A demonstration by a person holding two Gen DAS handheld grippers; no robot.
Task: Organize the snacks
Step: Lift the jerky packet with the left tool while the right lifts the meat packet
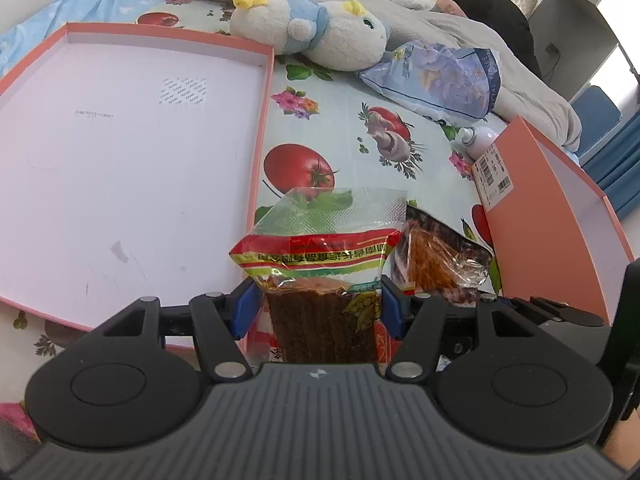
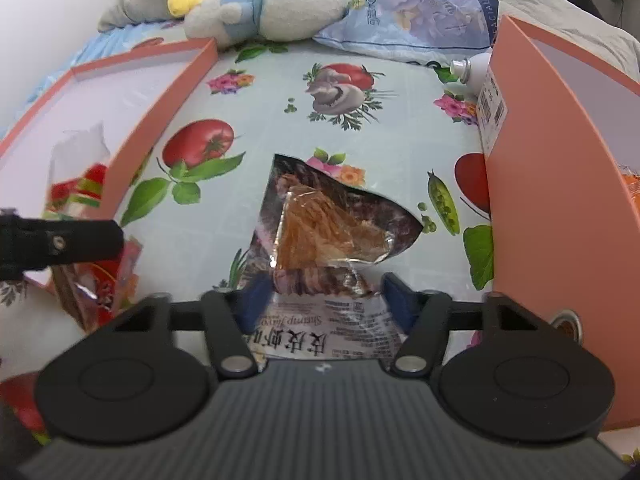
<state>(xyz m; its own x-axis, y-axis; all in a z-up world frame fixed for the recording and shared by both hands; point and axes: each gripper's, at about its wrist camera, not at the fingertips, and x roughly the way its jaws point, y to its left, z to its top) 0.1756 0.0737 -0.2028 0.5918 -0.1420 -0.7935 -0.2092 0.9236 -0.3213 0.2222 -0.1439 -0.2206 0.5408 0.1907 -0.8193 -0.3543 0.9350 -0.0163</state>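
Observation:
My left gripper (image 1: 318,308) is shut on a clear snack packet (image 1: 316,248) with a red, yellow and green band and brown strips inside. It holds the packet just right of the shallow pink box (image 1: 264,120). A dark packet of orange shrimp snacks (image 2: 332,224) lies on the fruit-print sheet. My right gripper (image 2: 326,296) is low over its near end, with both blue pads against the packet's sides. In the left wrist view the shrimp packet (image 1: 436,260) sits just right of the held packet. A second pink box (image 2: 532,160) stands to the right.
A white and blue plush toy (image 1: 320,32) and a blue tissue pack (image 1: 440,76) lie at the back of the bed. A white spray bottle (image 1: 476,138) rests by the right box's barcode label. Beyond them is a grey blanket (image 1: 520,80).

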